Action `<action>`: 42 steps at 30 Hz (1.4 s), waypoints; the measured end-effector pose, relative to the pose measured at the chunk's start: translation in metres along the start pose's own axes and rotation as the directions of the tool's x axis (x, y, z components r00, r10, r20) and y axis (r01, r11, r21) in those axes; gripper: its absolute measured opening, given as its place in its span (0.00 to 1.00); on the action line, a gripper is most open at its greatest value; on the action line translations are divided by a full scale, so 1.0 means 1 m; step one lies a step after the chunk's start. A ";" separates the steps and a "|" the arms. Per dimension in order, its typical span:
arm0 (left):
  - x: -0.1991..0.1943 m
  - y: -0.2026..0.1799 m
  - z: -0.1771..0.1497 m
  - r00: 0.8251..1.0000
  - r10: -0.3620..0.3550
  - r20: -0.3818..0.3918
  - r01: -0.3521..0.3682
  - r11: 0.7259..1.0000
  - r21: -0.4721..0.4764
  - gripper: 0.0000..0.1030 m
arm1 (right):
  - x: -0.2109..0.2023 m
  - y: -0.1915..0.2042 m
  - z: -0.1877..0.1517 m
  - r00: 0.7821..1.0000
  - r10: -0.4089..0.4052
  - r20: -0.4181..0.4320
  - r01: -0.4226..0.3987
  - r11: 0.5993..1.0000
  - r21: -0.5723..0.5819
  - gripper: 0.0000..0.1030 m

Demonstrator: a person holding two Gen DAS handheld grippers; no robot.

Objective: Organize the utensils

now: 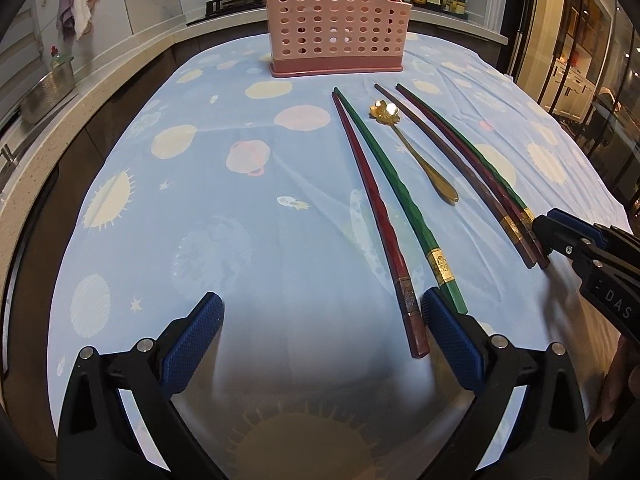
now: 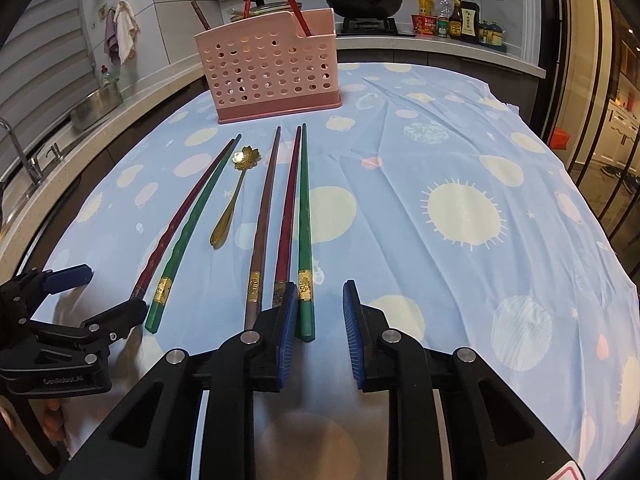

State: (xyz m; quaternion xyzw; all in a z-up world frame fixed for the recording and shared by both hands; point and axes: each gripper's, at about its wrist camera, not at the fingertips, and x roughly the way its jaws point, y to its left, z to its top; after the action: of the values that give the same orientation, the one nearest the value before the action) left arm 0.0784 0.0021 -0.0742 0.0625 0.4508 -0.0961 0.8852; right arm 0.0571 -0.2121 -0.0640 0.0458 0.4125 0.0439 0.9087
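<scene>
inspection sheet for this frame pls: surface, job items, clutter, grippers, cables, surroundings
Surface: blue planet-print cloth, wrinkled.
Job's things: five chopsticks and gold spoon lying flat; pink holder upright, some chopsticks already in it.
Clutter: nothing seen.
Grippers: left gripper open, beside the left pair's ends; right gripper narrowly open over the green chopstick's end, gripping nothing.
Cables: nothing seen.
Surroundings: wok, sauce bottles, sink.

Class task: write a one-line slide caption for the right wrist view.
Right tongs open beside a green chopstick; pink holder waits behind.
</scene>
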 end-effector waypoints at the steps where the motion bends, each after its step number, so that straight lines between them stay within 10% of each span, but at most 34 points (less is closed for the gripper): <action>1: 0.000 0.000 0.000 1.000 0.000 0.001 0.000 1.000 0.001 0.92 | 0.001 0.000 0.000 1.000 0.000 -0.003 0.000 1.000 0.000 0.19; 9: -0.001 -0.006 0.003 1.000 -0.016 0.014 0.015 1.000 0.015 0.80 | 0.004 0.001 0.000 1.000 -0.003 -0.007 0.003 1.000 -0.005 0.11; 23: -0.009 -0.002 0.004 0.991 -0.132 0.010 0.132 0.991 -0.019 0.17 | -0.006 -0.004 -0.009 1.000 -0.004 -0.007 0.004 1.000 0.004 0.07; 42: -0.045 0.006 -0.007 0.982 -0.183 0.033 0.185 0.981 -0.052 0.08 | -0.065 -0.011 -0.012 0.996 0.015 0.093 -0.017 1.000 0.026 0.07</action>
State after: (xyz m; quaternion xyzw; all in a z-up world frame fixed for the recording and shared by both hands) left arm 0.0484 0.0148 -0.0421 -0.0050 0.4446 -0.1662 0.8802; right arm 0.0059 -0.2305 -0.0244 0.0631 0.3700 0.0435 0.9259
